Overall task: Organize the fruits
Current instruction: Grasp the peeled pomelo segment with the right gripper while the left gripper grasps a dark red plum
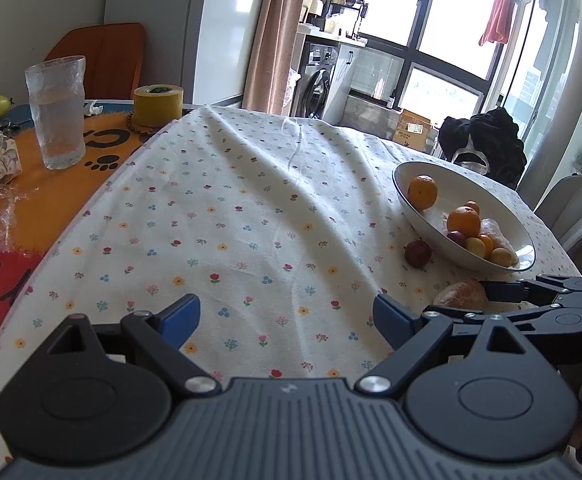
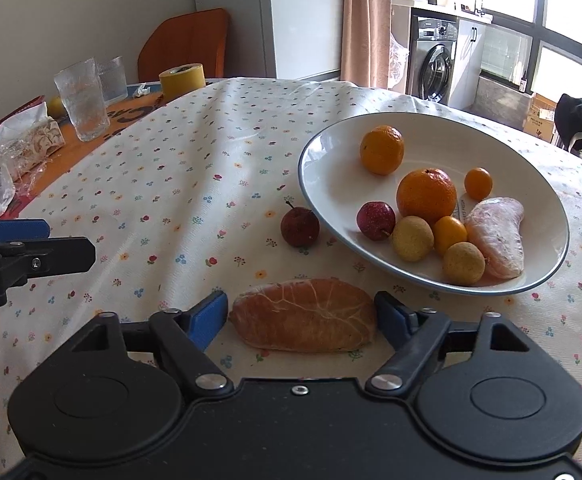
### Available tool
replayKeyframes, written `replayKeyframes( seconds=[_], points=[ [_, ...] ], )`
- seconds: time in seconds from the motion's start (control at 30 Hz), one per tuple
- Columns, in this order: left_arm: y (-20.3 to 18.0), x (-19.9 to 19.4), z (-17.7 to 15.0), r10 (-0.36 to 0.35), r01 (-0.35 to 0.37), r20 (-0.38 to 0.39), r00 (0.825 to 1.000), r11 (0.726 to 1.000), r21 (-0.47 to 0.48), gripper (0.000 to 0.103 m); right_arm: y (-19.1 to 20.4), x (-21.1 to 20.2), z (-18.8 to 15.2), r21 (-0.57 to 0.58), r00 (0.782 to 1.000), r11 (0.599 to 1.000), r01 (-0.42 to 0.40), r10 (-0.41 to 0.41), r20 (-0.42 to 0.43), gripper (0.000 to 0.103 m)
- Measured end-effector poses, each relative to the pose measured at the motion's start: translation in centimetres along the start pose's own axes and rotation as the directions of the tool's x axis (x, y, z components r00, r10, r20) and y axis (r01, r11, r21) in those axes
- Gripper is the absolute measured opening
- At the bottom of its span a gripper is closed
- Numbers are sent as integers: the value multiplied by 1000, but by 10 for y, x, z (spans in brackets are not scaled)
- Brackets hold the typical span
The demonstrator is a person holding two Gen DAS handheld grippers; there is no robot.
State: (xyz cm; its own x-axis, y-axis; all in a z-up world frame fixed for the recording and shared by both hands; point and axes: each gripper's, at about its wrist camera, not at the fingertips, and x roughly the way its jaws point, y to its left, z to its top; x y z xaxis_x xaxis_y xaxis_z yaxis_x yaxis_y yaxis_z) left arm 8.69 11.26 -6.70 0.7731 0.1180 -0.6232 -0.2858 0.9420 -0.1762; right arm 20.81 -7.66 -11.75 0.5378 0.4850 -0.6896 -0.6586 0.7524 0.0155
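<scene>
Both jaws open; right gripper (image 2: 301, 318) straddles the pomelo wedge (image 2: 305, 316), squeeze hard and it'll probably squish or slip.

L gripper (image 1: 287, 316), R gripper (image 2: 301, 314): jaws apart.

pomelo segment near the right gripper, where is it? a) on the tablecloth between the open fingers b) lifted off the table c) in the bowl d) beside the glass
a: the peeled pomelo segment lies on the floral tablecloth between the spread fingers of the right gripper, outside the bowl.
</scene>
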Motion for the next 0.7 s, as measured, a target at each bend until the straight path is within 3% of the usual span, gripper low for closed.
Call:
replayKeyframes(
  seconds=[0.33, 0.7],
  points=[
    [-16, 3, 0, -18, 18, -5, 1000, 999, 34, 92, -10, -16, -7, 2, 998, 998, -60, 60, 4, 68],
    [-45, 10, 6, -75, 73, 14, 997, 994, 82, 92, -33, -45, -7, 29, 996, 998, -62, 60, 62, 68]
  ],
)
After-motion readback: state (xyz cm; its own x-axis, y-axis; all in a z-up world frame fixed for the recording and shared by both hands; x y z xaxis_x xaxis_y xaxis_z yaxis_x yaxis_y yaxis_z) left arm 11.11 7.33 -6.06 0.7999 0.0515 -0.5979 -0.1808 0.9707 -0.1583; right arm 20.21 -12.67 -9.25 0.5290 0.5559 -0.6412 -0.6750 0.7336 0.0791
